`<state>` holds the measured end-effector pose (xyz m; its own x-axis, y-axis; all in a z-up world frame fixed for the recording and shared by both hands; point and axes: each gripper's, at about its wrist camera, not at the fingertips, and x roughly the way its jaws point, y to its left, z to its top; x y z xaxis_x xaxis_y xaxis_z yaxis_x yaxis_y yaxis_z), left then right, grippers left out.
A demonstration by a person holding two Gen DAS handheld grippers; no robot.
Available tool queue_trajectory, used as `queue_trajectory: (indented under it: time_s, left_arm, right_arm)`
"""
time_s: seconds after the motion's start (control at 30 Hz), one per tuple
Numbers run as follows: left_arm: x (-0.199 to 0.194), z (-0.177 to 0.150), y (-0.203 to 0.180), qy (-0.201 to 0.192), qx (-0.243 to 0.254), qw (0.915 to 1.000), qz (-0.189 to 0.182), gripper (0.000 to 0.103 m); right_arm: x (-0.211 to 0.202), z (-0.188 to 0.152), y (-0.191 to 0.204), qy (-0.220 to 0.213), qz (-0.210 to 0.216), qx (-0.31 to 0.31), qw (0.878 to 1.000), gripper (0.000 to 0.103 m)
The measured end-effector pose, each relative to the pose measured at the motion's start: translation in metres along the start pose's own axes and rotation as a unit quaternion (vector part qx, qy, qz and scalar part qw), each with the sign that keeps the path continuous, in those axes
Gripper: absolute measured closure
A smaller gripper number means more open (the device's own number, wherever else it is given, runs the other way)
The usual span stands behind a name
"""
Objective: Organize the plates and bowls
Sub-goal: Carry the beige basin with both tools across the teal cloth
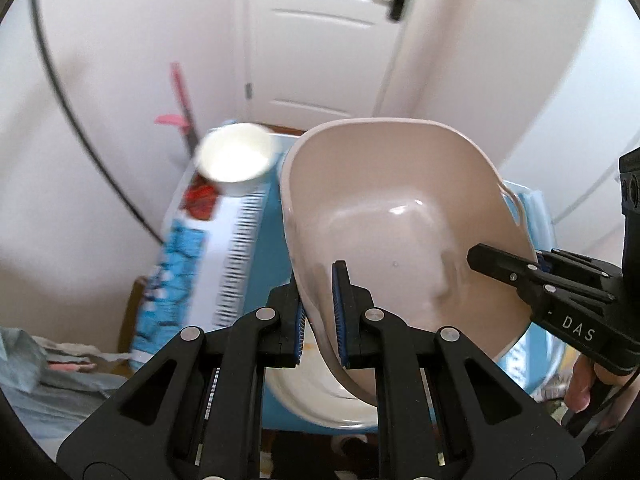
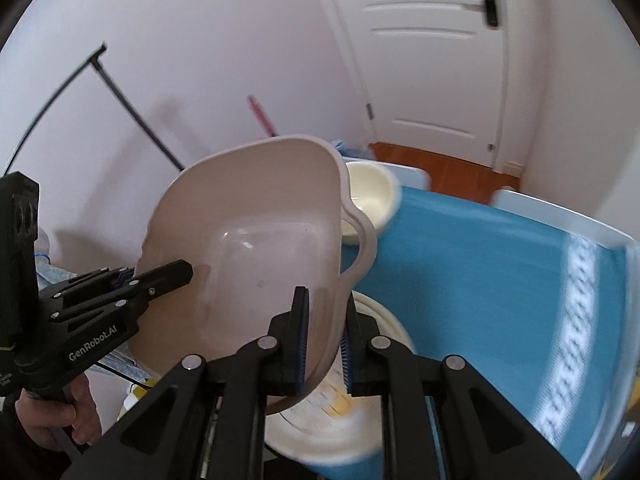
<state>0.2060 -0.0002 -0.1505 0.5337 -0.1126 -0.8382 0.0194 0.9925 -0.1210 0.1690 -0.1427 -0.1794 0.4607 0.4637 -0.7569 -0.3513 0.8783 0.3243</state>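
Note:
A large beige plastic basin (image 1: 400, 208) (image 2: 260, 248) with a side handle is held tilted in the air over the table. My left gripper (image 1: 322, 316) is shut on its near rim, and shows in the right wrist view (image 2: 176, 276) gripping the basin's left side. My right gripper (image 2: 324, 340) is shut on the opposite rim, and shows in the left wrist view (image 1: 504, 264). A small cream bowl (image 1: 236, 158) (image 2: 370, 196) sits at the table's far side. A white plate (image 2: 332, 424) (image 1: 312, 404) lies under the basin.
The table carries a blue patterned cloth (image 2: 480, 280) (image 1: 240, 240). A white door (image 2: 432, 60) and wooden floor (image 2: 440, 164) lie beyond. A black rod stand (image 2: 132, 104) and a pink stick (image 1: 182, 96) lean by the wall. Crumpled cloth (image 1: 52, 368) lies at left.

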Motion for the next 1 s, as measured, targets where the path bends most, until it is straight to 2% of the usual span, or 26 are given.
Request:
queue_trajectory:
  time_s: [0.23, 0.47, 0.67, 0.83, 1.0]
  left_arm:
    - [0.020, -0.026, -0.110, 0.022, 0.051, 0.9967, -0.060, 0.092]
    - [0.073, -0.060, -0.198, 0.067, 0.101, 0.9872, -0.104, 0.092]
    - [0.120, -0.082, -0.237, 0.109, 0.130, 0.9788, -0.115, 0.092]
    - [0.144, -0.088, -0.245, 0.125, 0.146, 0.9755, -0.107, 0.092]
    - [0.156, -0.096, -0.246, 0.122, 0.161, 0.9745, -0.097, 0.092]
  right_arm:
    - [-0.073, -0.047, -0.084, -0.024, -0.053, 0.053, 0.997, 0.090]
    - [-0.096, -0.103, -0.169, -0.013, -0.112, 0.109, 0.988, 0.090]
    - [-0.084, -0.148, -0.225, 0.005, -0.131, 0.155, 0.979, 0.090]
    - [-0.072, -0.168, -0.244, 0.016, -0.135, 0.169, 0.976, 0.090]
    - [-0.061, -0.175, -0.248, 0.009, -0.135, 0.166, 0.977, 0.090]
